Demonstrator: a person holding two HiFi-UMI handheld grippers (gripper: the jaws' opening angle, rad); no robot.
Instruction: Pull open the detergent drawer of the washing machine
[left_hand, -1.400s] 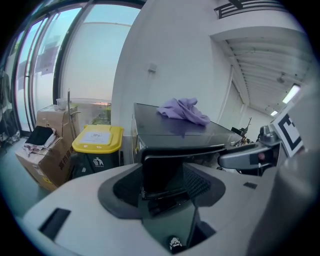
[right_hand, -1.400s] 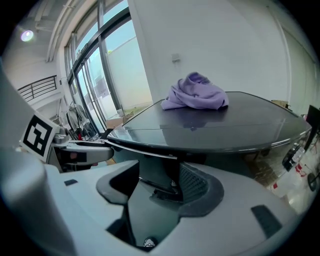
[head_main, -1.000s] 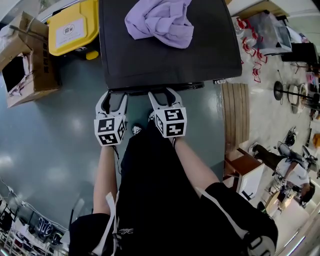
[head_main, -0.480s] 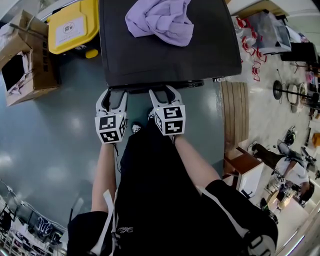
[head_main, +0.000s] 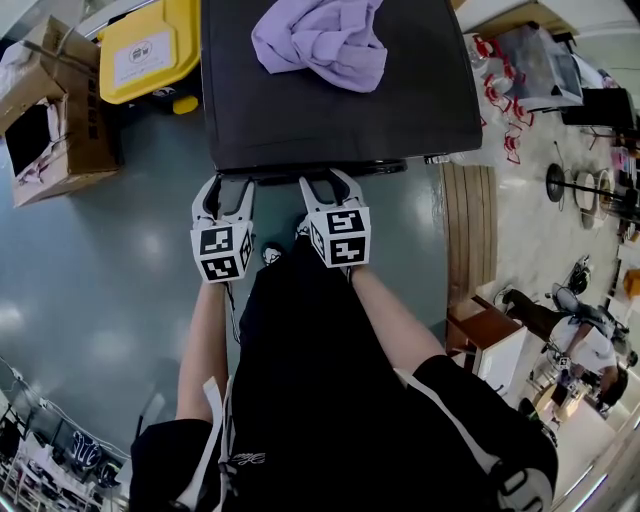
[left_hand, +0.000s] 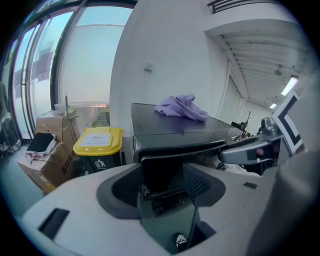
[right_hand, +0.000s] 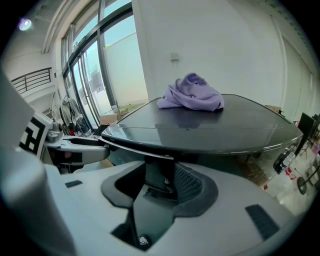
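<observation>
The washing machine (head_main: 340, 120) is dark, and a purple cloth (head_main: 320, 40) lies bunched on its top. Both grippers sit at its front edge, just under the lid. My left gripper (head_main: 226, 190) is at the left of the front. In the left gripper view its jaws hold a dark block, the detergent drawer's front (left_hand: 161, 172), with both pads against it. My right gripper (head_main: 330, 183) is beside it, nearer the middle. Its jaws have just been closing around a dark part of the front panel (right_hand: 159, 175), with a gap still showing on one side.
A yellow-lidded bin (head_main: 145, 50) and an open cardboard box (head_main: 50, 110) stand left of the machine. A wooden slatted platform (head_main: 470, 230) lies to the right, with racks and people beyond. The person's dark-clothed legs fill the lower middle of the head view.
The right gripper's jaws stand a little narrower than a second ago. Both hands stay where they were at the machine's front edge.
</observation>
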